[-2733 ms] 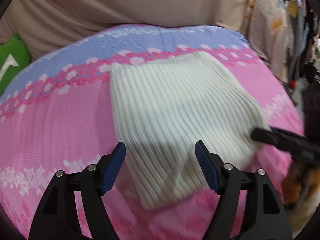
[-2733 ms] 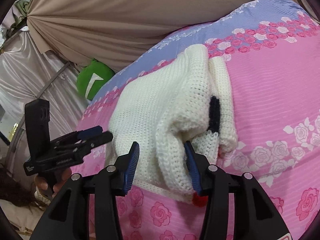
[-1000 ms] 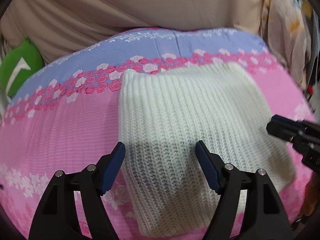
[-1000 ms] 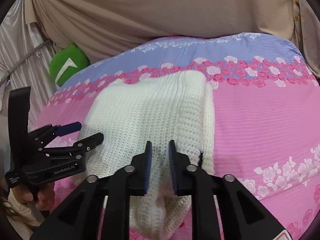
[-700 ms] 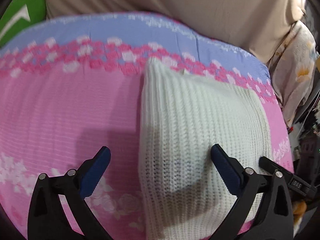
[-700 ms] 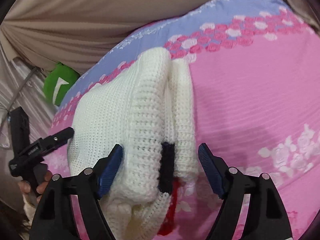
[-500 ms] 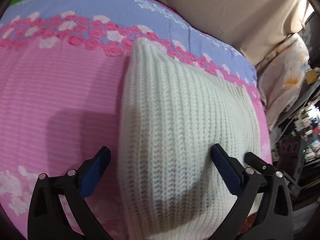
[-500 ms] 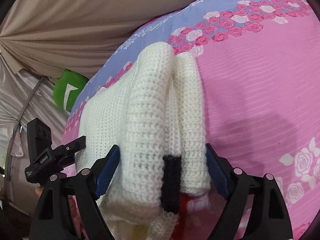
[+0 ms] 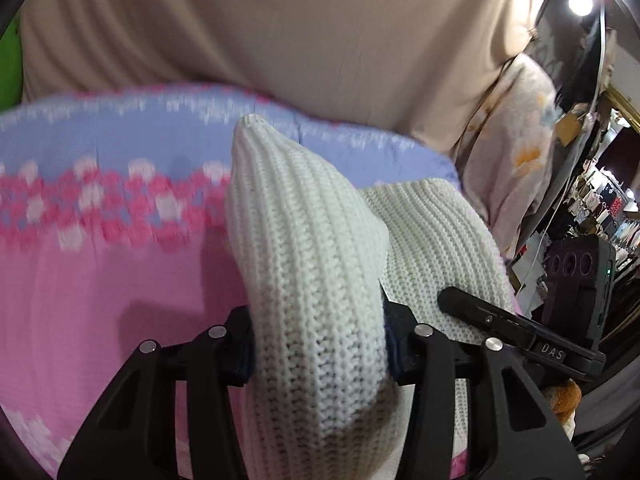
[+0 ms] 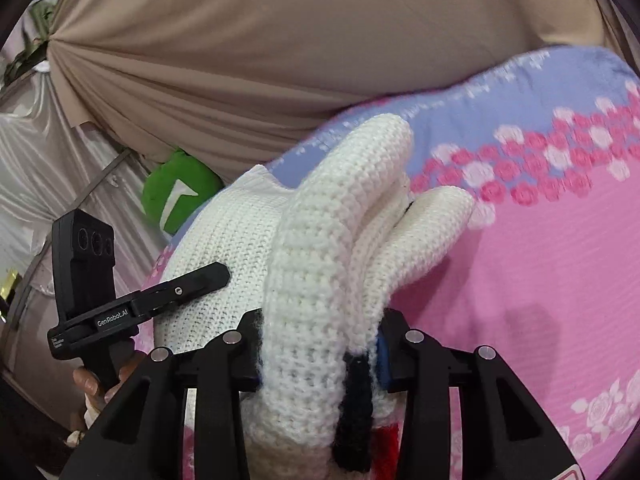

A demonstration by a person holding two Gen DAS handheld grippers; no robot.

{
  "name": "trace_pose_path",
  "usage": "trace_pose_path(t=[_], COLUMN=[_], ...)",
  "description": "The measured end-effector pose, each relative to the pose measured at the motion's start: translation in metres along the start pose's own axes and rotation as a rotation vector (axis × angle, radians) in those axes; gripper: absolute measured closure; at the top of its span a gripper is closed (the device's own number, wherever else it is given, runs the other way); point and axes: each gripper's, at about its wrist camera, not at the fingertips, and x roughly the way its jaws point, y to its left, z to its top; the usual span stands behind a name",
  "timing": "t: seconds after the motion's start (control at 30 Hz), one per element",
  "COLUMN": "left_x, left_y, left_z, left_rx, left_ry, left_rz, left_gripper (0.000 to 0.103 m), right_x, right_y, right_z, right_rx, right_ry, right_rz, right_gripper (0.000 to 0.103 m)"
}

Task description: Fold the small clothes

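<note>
Both claws clamped on near edge of white knit sweater [image 9: 304,264], bunched ridges of knit filling each jaw gap. Left gripper [image 9: 318,354] pinching left near corner, fabric rising as a peak toward 12 o'clock. Right gripper [image 10: 318,354] pinching thicker multi-layer bundle, black trim strip [image 10: 354,408] and a bit of red showing at 6 o'clock. Sweater partly lifted off pink floral bedspread [image 9: 100,272], far part apparently on the bed toward 12 o'clock.

Judged step: carry near edge forward over far part to halve the garment. To do well: keep both pinches firm, raise and move level and together toward 12 o'clock, match spacing so edge stays taut, lay down onto far edge before releasing. Risk: thick knit slipping from right claw, uneven fold, inner layers dragging.

Versus half a second ago: both claws wide open then, straddling flat sweater; now closed on fabric and lifted. Sweater bunched into ridges instead of lying flat. More beige curtain [image 10: 280,60] in both views, cameras tilted up. Green cushion [image 10: 176,196] at 9 o'clock in right view.
</note>
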Motion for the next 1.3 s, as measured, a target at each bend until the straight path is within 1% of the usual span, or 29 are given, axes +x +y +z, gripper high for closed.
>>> trace_pose_path(t=[0.1, 0.17, 0.23, 0.3, 0.33, 0.37, 0.4, 0.43, 0.47, 0.5, 0.53, 0.57, 0.63, 0.67, 0.7, 0.73, 0.77, 0.8, 0.83, 0.9, 0.93, 0.97, 1.0, 1.03, 1.07, 1.13, 1.2, 1.23, 1.3], left_x=[-0.038, -0.058, -0.069, -0.061, -0.054, -0.041, -0.027, -0.014, -0.002, 0.004, 0.004, 0.001, -0.010, -0.013, -0.015, -0.012, -0.004, 0.007, 0.016, 0.044, 0.054, 0.065, 0.068, 0.064, 0.054, 0.032, 0.017, 0.017, 0.037], left_y=[0.004, 0.014, 0.029, 0.055, 0.072, 0.091, 0.111, 0.130, 0.150, 0.164, 0.176, 0.184, 0.189, 0.188, 0.187, 0.188, 0.187, 0.189, 0.194, 0.199, 0.198, 0.201, 0.203, 0.203, 0.201, 0.200, 0.204, 0.207, 0.220], left_z=[0.025, 0.045, 0.063, 0.080, 0.083, 0.085, 0.082, 0.077, 0.068, 0.059, 0.049, 0.041, 0.034, 0.032, 0.030, 0.030, 0.032, 0.032, 0.030, 0.031, 0.031, 0.031, 0.033, 0.037, 0.043, 0.051, 0.052, 0.049, 0.033], left_rx=[0.040, 0.064, 0.076, 0.059, 0.039, 0.006, -0.026, -0.060, -0.091, -0.113, -0.140, -0.162, -0.165, -0.166, -0.173, -0.186, -0.206, -0.224, -0.239, -0.262, -0.276, -0.292, -0.304, -0.305, -0.286, -0.270, -0.248, -0.240, -0.237], left_ry=[-0.115, -0.179, -0.212, -0.214, -0.208, -0.202, -0.193, -0.175, -0.139, -0.108, -0.089, -0.084, -0.092, -0.097, -0.096, -0.086, -0.070, -0.043, -0.015, 0.033, 0.055, 0.087, 0.101, 0.089, 0.072, 0.028, 0.009, 0.017, 0.091], left_rz=[0.015, 0.035, 0.063, 0.099, 0.128, 0.166, 0.215, 0.289, 0.363, 0.398, 0.400, 0.388, 0.391, 0.370, 0.323, 0.260, 0.184, 0.135, 0.125, 0.129, 0.140, 0.113, 0.100, 0.095, 0.084, 0.068, 0.119, 0.150, 0.225], left_gripper=[0.057, 0.056, 0.056, 0.052, 0.047, 0.040, 0.036, 0.037, 0.038, 0.039, 0.039, 0.039, 0.038, 0.033, 0.027, 0.011, 0.005, 0.005, 0.005, 0.006, 0.012, 0.033, 0.035, 0.049, 0.055, 0.056, 0.055, 0.053, 0.046], right_x=[0.003, 0.015, 0.038, 0.074, 0.096, 0.124, 0.148, 0.166, 0.182, 0.183, 0.180, 0.169, 0.153, 0.149, 0.149, 0.153, 0.163, 0.174, 0.187, 0.215, 0.227, 0.229, 0.230, 0.228, 0.221, 0.209, 0.212, 0.220, 0.242], right_y=[0.028, 0.043, 0.052, 0.050, 0.044, 0.032, 0.017, 0.003, -0.013, -0.021, -0.023, -0.022, -0.009, -0.005, -0.002, -0.001, -0.004, -0.009, -0.016, -0.028, -0.031, -0.028, -0.022, -0.017, -0.009, 0.007, 0.012, 0.010, -0.004], right_z=[0.034, 0.055, 0.074, 0.089, 0.093, 0.094, 0.091, 0.086, 0.078, 0.071, 0.066, 0.061, 0.059, 0.060, 0.062, 0.064, 0.067, 0.067, 0.066, 0.060, 0.056, 0.055, 0.057, 0.060, 0.064, 0.067, 0.061, 0.055, 0.041], right_rx=[-0.056, -0.095, -0.114, -0.109, -0.104, -0.075, -0.036, 0.007, 0.059, 0.086, 0.101, 0.108, 0.058, 0.037, 0.025, 0.024, 0.029, 0.034, 0.046, 0.091, 0.115, 0.105, 0.094, 0.104, 0.116, 0.087, 0.068, 0.058, 0.035], right_ry=[-0.076, -0.106, -0.115, -0.077, -0.047, -0.016, 0.014, 0.042, 0.069, 0.071, 0.058, 0.028, -0.016, -0.032, -0.031, -0.011, 0.028, 0.062, 0.089, 0.174, 0.206, 0.181, 0.182, 0.175, 0.147, 0.100, 0.106, 0.128, 0.178], right_rz=[0.067, 0.109, 0.137, 0.148, 0.141, 0.113, 0.066, 0.007, -0.098, -0.141, -0.124, -0.101, -0.113, -0.108, -0.098, -0.084, -0.063, -0.065, -0.088, -0.088, -0.083, -0.085, -0.061, -0.029, 0.027, 0.115, 0.115, 0.092, -0.041], right_gripper=[0.065, 0.065, 0.064, 0.061, 0.059, 0.056, 0.055, 0.055, 0.060, 0.064, 0.067, 0.067, 0.067, 0.066, 0.059, 0.035, 0.017, 0.016, 0.016, 0.017, 0.024, 0.032, 0.043, 0.053, 0.057, 0.058, 0.058, 0.056, 0.049])
